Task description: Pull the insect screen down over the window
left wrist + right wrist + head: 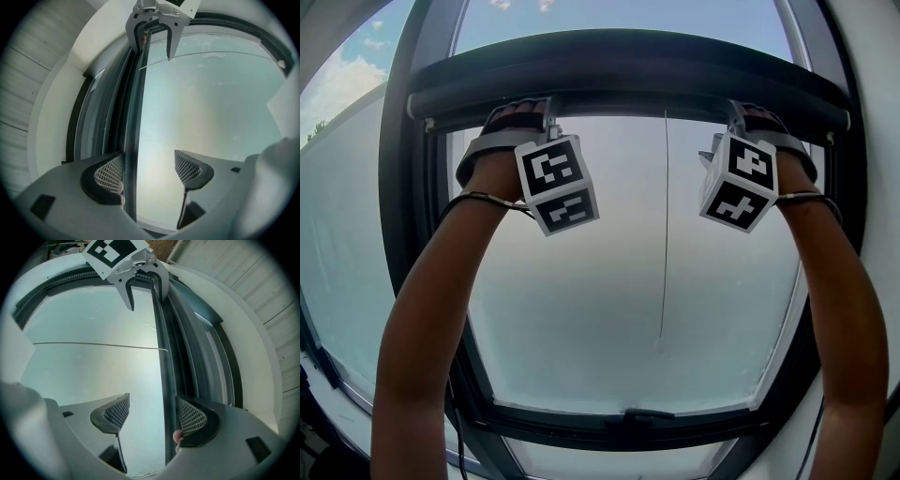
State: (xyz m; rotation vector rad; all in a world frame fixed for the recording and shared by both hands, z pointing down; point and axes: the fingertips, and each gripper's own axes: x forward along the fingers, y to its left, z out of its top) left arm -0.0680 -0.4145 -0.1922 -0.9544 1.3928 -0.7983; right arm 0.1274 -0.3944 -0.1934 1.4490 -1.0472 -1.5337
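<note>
The insect screen's dark pull bar [628, 70] runs across the top of the window, with the pale screen or pane below it. Both arms reach up to it. My left gripper [546, 117] sits at the bar's left part and my right gripper [738, 122] at its right part, their tips hidden behind the bar. In the left gripper view the bar [133, 117] passes between the open jaws of the left gripper [149, 171], close to the left pad [110, 174]. In the right gripper view the bar [161, 362] lies beside the right pad [192, 417] of the open right gripper [154, 416].
A thin cord [664, 234] hangs down the middle of the window. A dark handle [647, 414] sits on the lower frame. The black window frame [398, 216] and white wall [262, 333] close in on both sides. Sky shows above the bar.
</note>
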